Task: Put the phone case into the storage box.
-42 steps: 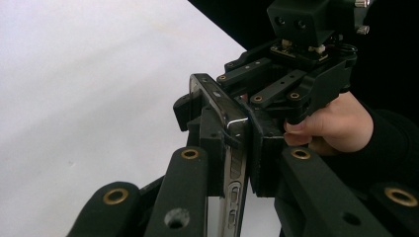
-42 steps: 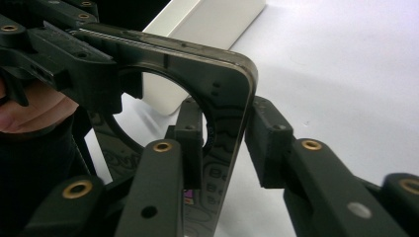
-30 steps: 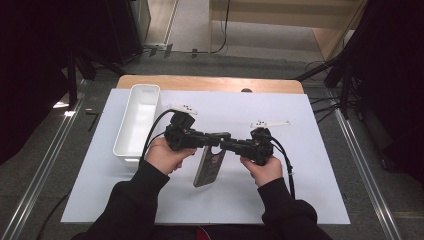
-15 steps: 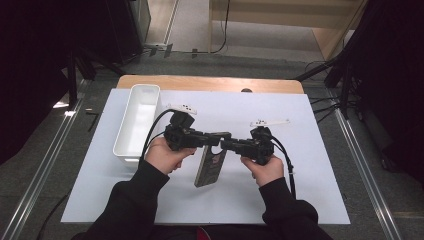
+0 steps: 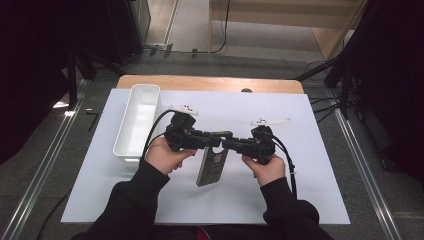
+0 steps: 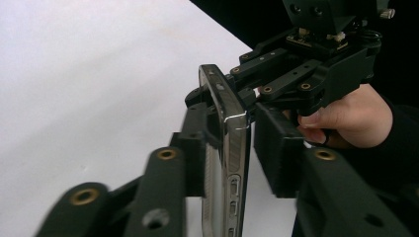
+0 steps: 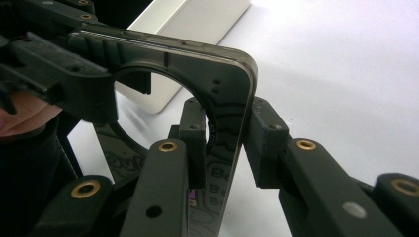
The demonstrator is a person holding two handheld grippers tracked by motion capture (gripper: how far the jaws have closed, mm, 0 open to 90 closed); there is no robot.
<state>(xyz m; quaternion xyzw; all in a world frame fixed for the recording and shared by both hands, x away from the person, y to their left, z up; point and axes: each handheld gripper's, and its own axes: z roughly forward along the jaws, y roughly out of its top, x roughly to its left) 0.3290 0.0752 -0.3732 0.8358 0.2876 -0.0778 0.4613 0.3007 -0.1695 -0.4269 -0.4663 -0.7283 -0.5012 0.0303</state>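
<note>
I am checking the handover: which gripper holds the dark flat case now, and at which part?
The right gripper is shut on the dark flat case near its top corner. The left gripper, jaws just opening, stands around its edge, one pad apart.

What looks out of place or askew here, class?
The phone hangs tilted above the white sheet, pinched at its top corner by the right claw. The left claw has just been opening, with the phone between its jaws, one pad apart.
</note>
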